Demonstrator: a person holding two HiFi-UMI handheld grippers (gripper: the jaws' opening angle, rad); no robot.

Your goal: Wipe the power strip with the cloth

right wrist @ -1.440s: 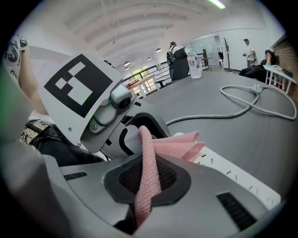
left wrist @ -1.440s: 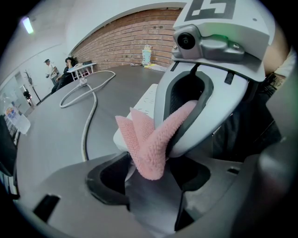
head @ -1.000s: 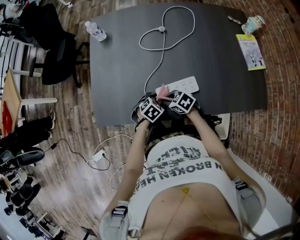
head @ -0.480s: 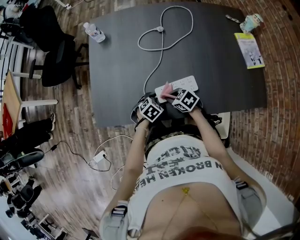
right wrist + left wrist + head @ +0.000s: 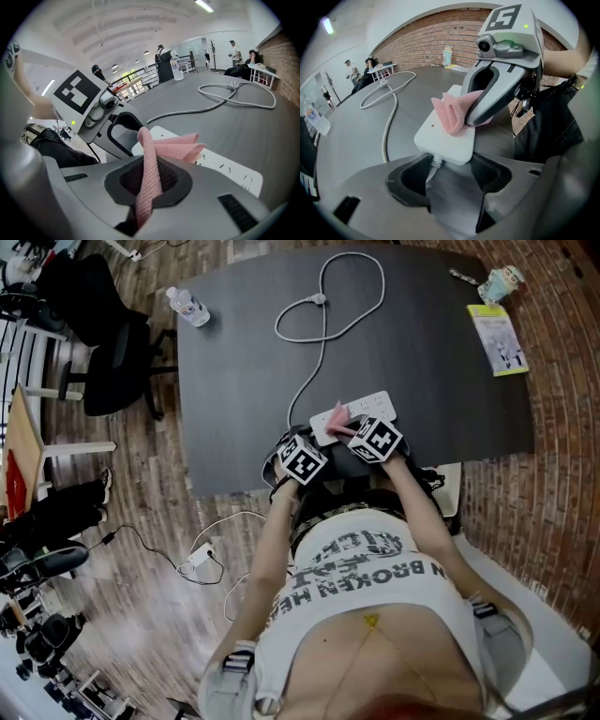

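A white power strip (image 5: 367, 409) lies near the front edge of the dark table (image 5: 431, 381), its grey cable (image 5: 323, 343) looping away toward the far side. My left gripper (image 5: 449, 164) is at the strip's cable end (image 5: 445, 140), jaws closed against its two sides. My right gripper (image 5: 150, 176) is shut on a pink cloth (image 5: 173, 145), which rests folded on top of the strip (image 5: 229, 171). In the left gripper view the cloth (image 5: 447, 112) lies pressed on the strip under the right gripper's fingers (image 5: 487, 101).
A water bottle (image 5: 190, 306) stands at the table's far left corner. A yellow booklet (image 5: 498, 341) and a small cup (image 5: 500, 284) sit at the far right. An office chair (image 5: 103, 343) stands left of the table, and a charger with cord (image 5: 199, 554) lies on the floor.
My right gripper has slid the pink cloth a little to the right along the power strip. The left gripper has stayed at the strip's cable end.
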